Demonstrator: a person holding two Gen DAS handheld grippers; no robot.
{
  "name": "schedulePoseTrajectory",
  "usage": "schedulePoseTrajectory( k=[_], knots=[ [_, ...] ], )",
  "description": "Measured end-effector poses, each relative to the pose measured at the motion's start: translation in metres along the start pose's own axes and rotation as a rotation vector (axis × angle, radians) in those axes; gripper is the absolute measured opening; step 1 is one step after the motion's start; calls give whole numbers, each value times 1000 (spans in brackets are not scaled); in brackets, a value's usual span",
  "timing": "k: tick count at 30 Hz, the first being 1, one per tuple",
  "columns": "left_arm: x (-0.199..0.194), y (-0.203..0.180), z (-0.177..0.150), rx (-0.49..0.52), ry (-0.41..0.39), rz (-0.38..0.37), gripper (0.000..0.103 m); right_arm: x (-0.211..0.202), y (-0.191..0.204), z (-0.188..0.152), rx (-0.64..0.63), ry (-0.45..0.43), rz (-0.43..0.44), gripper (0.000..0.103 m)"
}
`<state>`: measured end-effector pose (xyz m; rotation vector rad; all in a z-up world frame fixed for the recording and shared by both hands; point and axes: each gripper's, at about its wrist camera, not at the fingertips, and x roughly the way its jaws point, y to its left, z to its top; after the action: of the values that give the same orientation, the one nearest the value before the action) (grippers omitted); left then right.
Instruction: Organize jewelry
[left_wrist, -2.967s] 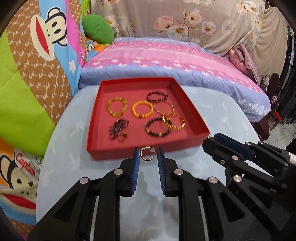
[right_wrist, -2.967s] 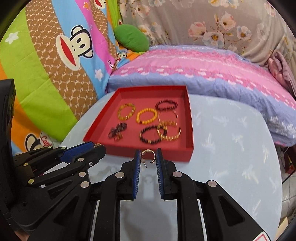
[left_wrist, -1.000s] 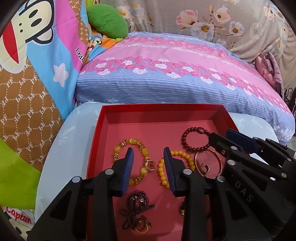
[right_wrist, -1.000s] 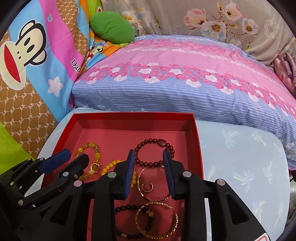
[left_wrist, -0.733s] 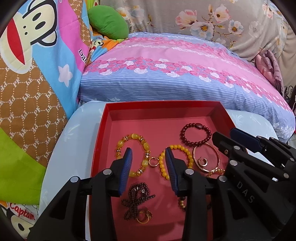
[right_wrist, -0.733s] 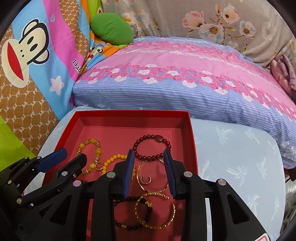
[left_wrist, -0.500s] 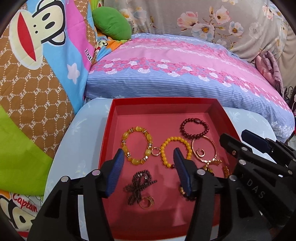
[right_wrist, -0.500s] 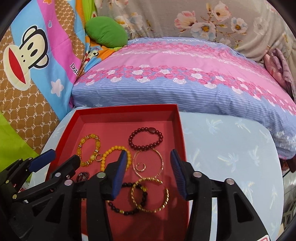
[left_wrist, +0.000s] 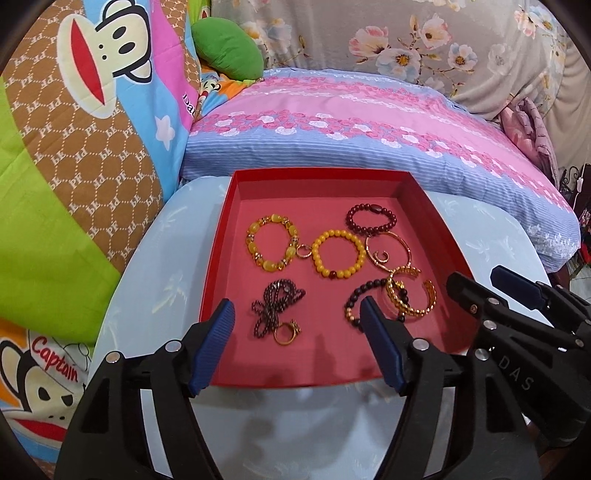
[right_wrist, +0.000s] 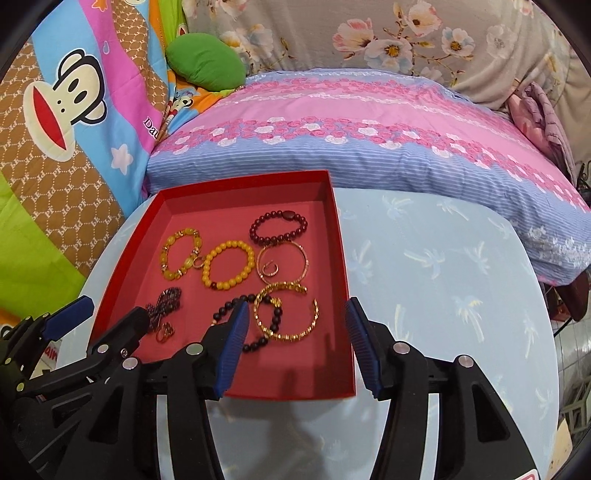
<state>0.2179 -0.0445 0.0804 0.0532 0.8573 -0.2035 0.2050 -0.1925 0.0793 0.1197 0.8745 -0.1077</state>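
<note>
Now both grippers hang over the near edge of the red tray (left_wrist: 221, 236), which sits on a pale blue table (left_wrist: 162, 266) pushed against a pink and blue bed. The left gripper (left_wrist: 297, 345) has its jaws apart and widening, nothing between the blue pads; just beyond them lie a dark beaded strand (left_wrist: 275, 302) bunched in a knot and a gold ring (left_wrist: 286, 329) touching its near end. The right gripper (right_wrist: 295, 345) is likewise spread and still opening, empty, with an open gold bangle (right_wrist: 286, 312) just ahead of its pads, overlapping a black bead bracelet (right_wrist: 255, 317). Farther back in the tray lie a yellow chunky-bead bracelet (left_wrist: 271, 243), a smooth yellow bead bracelet (left_wrist: 338, 253), and a dark red bead bracelet (left_wrist: 371, 220). A small gold hoop (left_wrist: 303, 251) lies between the two yellow bracelets, touching both. A thin rose-gold bangle (left_wrist: 388, 247) lies beside the red one with a small curved earring (left_wrist: 380, 256) inside its ring. From the left wrist view the left gripper's right finger covers part of the black bracelet, and from the right wrist view the left gripper's arm hides the near end of the dark strand. Whether the ring is tangled in the strand is hard to make out.
</note>
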Motion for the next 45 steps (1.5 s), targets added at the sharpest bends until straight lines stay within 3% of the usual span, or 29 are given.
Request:
schedulePoseTrajectory(
  k=[15,20,28,42,45],
  knots=[
    [-15,9,-33,-34,43,11,79,-16,-3,-32,-17,32,-22,67],
    [-23,10,-40,-33,29,39,91,-19,-8,-41,0,35,-18,73],
    [-26,9,-51,-31,37,51,93,-17,-14,-50,12,75,-21,84],
    [-25,10,-60,-40,41,76,95,-18,-15,-60,-3,60,-47,87],
    [-25,11,-61,-44,41,79,95,-20,-16,-61,-4,45,-78,96]
  ],
)
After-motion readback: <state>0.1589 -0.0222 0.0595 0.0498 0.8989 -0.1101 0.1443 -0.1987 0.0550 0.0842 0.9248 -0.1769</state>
